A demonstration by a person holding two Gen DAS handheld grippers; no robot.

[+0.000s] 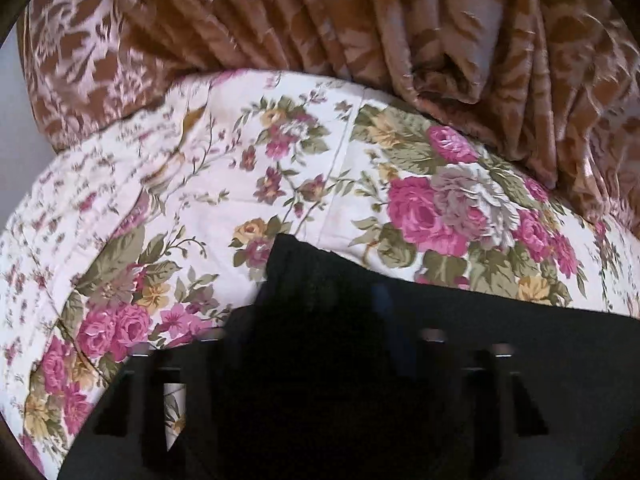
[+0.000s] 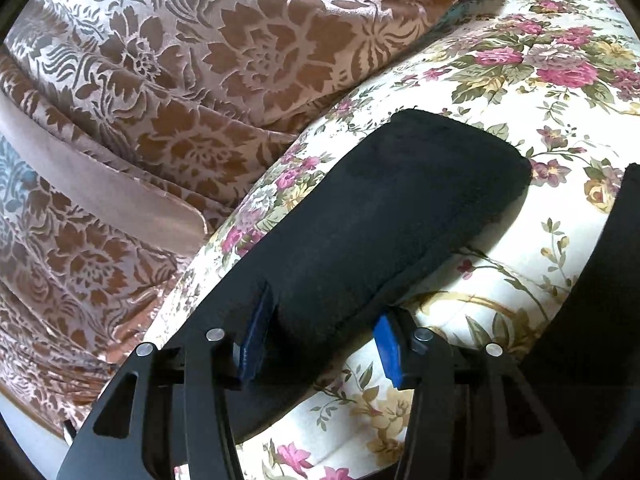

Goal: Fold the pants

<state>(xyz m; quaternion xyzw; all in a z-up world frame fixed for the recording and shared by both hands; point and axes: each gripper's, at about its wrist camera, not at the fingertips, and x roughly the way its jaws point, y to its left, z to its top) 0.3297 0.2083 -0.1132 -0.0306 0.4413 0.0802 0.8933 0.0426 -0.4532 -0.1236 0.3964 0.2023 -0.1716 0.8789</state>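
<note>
The black pants [image 2: 384,208] lie on a floral bedspread [image 2: 560,80]. In the right wrist view one leg end stretches away from my right gripper [image 2: 320,344], whose blue-padded jaws stand wide apart on either side of the near end of the cloth, open. More black cloth [image 2: 600,280] shows at the right edge. In the left wrist view black pants fabric [image 1: 400,320] covers the bottom of the frame and hides most of my left gripper [image 1: 320,340]; only a faint blue pad [image 1: 380,300] shows through the dark, so its jaws are unclear.
A brown and pink damask cover [image 1: 360,12] lies bunched along the far edge of the bedspread [image 1: 200,168]. It also shows in the right wrist view [image 2: 180,80], at the left of the bed.
</note>
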